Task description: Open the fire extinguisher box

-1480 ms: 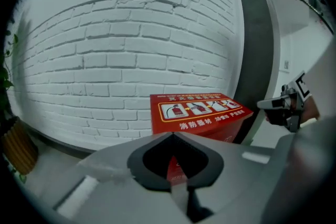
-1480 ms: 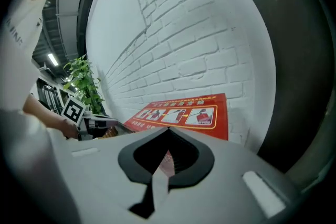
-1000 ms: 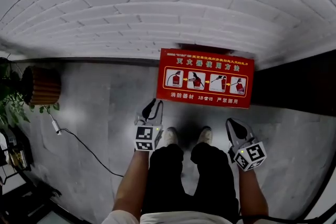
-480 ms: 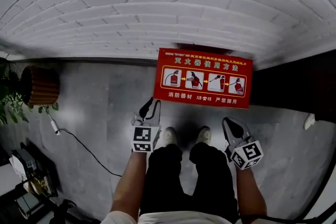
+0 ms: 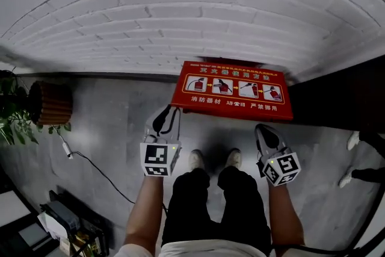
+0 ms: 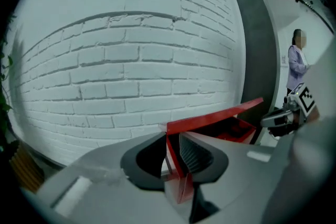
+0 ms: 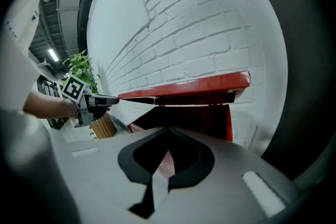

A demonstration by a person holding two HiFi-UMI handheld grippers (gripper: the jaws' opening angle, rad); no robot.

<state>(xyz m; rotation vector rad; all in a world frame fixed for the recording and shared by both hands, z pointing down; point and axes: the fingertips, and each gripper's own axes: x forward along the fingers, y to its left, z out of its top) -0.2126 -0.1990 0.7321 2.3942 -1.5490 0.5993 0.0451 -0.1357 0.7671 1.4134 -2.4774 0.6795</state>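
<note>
The red fire extinguisher box stands on the floor against a white brick wall. Its lid [image 5: 231,90], printed with instruction pictures, is tilted up at the front. My left gripper [image 5: 163,120] is shut on the lid's front left corner; the red lid edge [image 6: 176,165] sits between its jaws. The raised lid [image 6: 215,116] leaves the box's red inside [image 6: 236,131] showing. My right gripper [image 5: 266,136] hangs shut just in front of the lid's right front corner, holding nothing. From the right gripper view the lid [image 7: 199,86] stands clear of the box wall [image 7: 229,120], with the left gripper [image 7: 107,100] at its far end.
A ribbed brown planter [image 5: 51,102] with a green plant stands at the left by the wall. A white cable [image 5: 90,159] runs over the grey floor. A dark panel [image 5: 343,93] is right of the box. Another person's feet [image 5: 355,141] show at the right.
The left gripper has risen with the lid's front left corner, and the lid now tilts up from the box. The right gripper has shifted slightly forward.
</note>
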